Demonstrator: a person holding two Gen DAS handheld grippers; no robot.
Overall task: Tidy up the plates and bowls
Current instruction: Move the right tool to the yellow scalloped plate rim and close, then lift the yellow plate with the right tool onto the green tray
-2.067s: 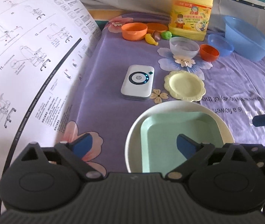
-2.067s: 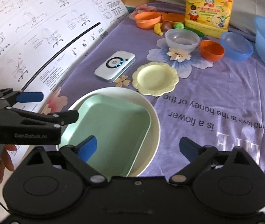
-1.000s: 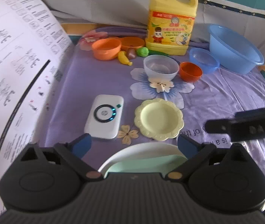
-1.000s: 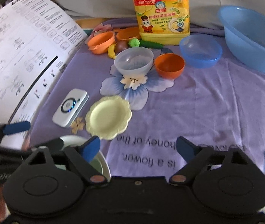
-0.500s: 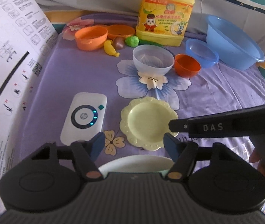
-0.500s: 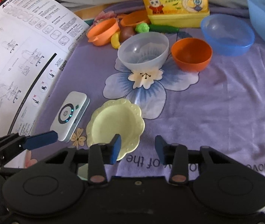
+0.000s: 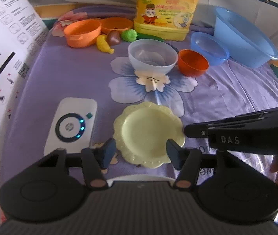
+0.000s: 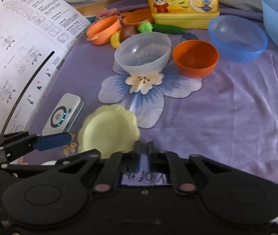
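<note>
A pale yellow scalloped plate (image 7: 148, 133) lies on the purple cloth; it also shows in the right wrist view (image 8: 107, 131). My left gripper (image 7: 141, 152) is open, its fingers on either side of the plate's near edge. My right gripper (image 8: 143, 154) is almost shut at the plate's right rim, with a narrow gap between the pads; I cannot tell if it pinches the rim. Behind stand a clear bowl (image 8: 143, 52), an orange bowl (image 8: 195, 58) and a small blue bowl (image 8: 236, 39). A white plate's rim (image 7: 139, 177) peeks out under my left gripper.
A white device (image 7: 72, 127) with lit dots lies left of the plate. A large printed sheet (image 8: 11, 58) covers the left. At the back are a yellow detergent jug (image 7: 166, 9), orange dishes (image 7: 82, 32), toy fruit (image 7: 103, 44) and a big blue basin (image 7: 244, 39).
Both grippers moved forward from the white plate with the green tray to the yellow plate. The right gripper closed from wide open to almost shut; the left narrowed somewhat.
</note>
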